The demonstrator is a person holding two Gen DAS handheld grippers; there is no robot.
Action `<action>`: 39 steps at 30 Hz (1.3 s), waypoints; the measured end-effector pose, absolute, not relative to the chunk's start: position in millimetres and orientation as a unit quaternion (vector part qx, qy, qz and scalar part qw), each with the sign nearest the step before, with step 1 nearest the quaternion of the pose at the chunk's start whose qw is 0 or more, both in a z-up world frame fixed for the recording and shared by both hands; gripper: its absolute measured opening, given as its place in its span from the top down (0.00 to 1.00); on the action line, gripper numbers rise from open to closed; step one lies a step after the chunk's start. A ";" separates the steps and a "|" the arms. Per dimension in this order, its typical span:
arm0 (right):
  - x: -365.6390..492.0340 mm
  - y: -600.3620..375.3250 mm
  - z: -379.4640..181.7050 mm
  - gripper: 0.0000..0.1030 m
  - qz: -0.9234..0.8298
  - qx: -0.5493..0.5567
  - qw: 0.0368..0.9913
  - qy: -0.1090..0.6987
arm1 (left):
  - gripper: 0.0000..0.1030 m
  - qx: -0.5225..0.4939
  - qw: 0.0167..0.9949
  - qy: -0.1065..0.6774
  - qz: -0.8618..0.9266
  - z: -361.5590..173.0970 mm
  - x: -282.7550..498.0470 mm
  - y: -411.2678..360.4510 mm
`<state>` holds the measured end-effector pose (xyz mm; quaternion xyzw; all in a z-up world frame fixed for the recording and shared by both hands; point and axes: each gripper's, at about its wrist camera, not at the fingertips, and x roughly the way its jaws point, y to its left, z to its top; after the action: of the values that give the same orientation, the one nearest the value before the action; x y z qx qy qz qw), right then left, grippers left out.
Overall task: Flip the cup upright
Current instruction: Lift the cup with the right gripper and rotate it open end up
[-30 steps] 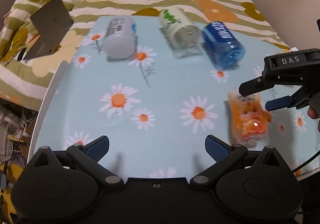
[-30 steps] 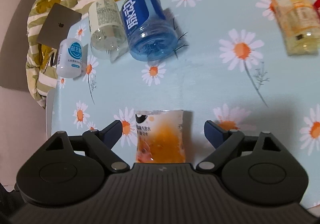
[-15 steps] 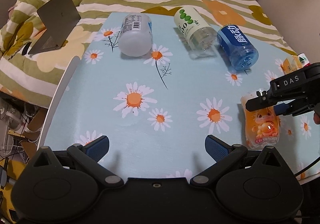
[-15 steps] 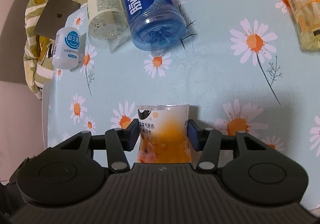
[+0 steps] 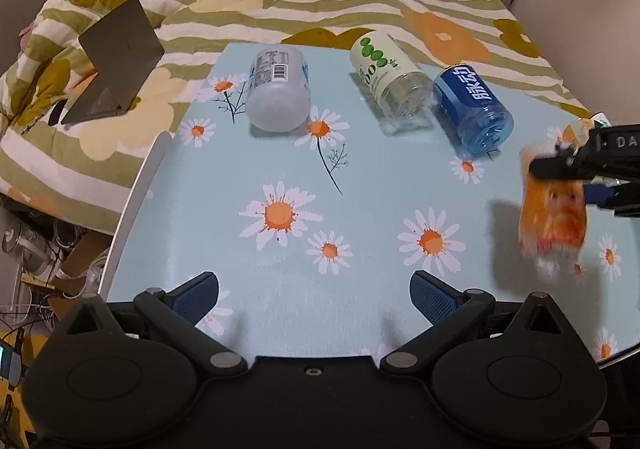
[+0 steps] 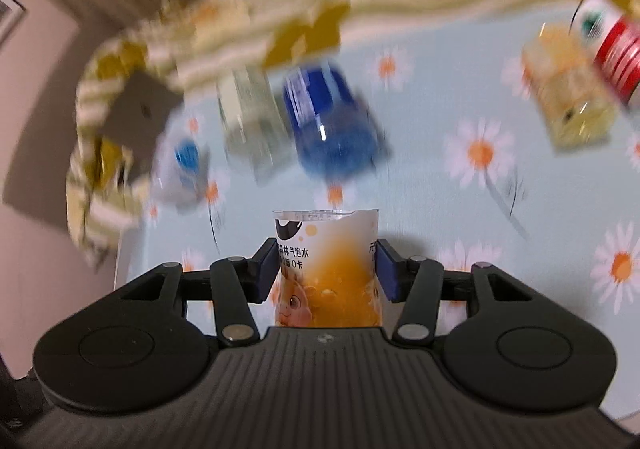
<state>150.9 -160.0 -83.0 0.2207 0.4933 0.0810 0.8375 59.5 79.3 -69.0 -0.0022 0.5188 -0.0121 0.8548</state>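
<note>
A: Orange cup (image 6: 326, 269) status?
B: Clamped mid-body in right gripper (image 6: 327, 265), raised above the daisy tablecloth (image 5: 360, 177).
A: Handling?
B: Likely light, thin-walled plastic; squeeze gently, grip the sides. Left gripper (image 5: 314, 291) spread wide, empty.

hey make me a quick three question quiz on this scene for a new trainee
1. True or false: the right claw is shut on the orange cup.
2. What does the left claw hold? A) the blue cup B) nothing C) the white bottle
3. Fill in: the blue cup lies on its ____ on the table.

Key: 1 true. 2 B. 3 side.
</note>
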 end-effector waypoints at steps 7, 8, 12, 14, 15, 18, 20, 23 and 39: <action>113.4 -136.7 -109.4 0.36 0.024 0.161 0.927 0.337 | 0.00 0.013 0.865 0.501 -0.014 -70.3 48.1 81.7; 110.7 -132.5 -113.8 0.36 0.018 0.152 0.935 0.320 | 0.00 0.014 0.865 0.501 -0.014 -71.4 45.6 83.4; 102.8 -114.8 -126.3 0.36 0.001 0.111 0.957 0.270 | 0.00 0.021 0.864 0.502 -0.014 -75.4 35.6 90.5; 102.3 -107.0 -129.8 0.36 -0.002 0.095 0.962 0.257 | 0.00 0.030 0.864 0.502 -0.011 -76.9 31.3 94.3; 102.1 -103.5 -132.1 0.36 -0.003 0.088 0.964 0.253 | 0.00 0.033 0.864 0.502 -0.010 -77.5 30.1 95.5; 99.7 -99.0 -138.0 0.35 -0.008 0.081 0.966 0.246 | 0.00 0.037 0.864 0.502 -0.008 -78.8 26.6 100.3; 97.7 -97.1 -142.2 0.35 -0.009 0.084 0.966 0.244 | 0.00 0.040 0.864 0.501 -0.008 -79.4 25.7 101.9; 95.4 -94.9 -143.3 0.34 -0.009 0.080 0.968 0.239 | 0.00 0.047 0.865 0.499 -0.010 -80.1 25.5 101.2; 74.2 -99.7 -126.9 0.34 0.028 0.041 0.949 0.312 | 0.00 0.044 0.862 0.504 -0.029 -83.3 23.2 88.9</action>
<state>74.2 -99.7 -127.0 0.0405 0.3120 0.0282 0.9488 23.2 88.9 -83.3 0.0435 0.5036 -0.0294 0.8623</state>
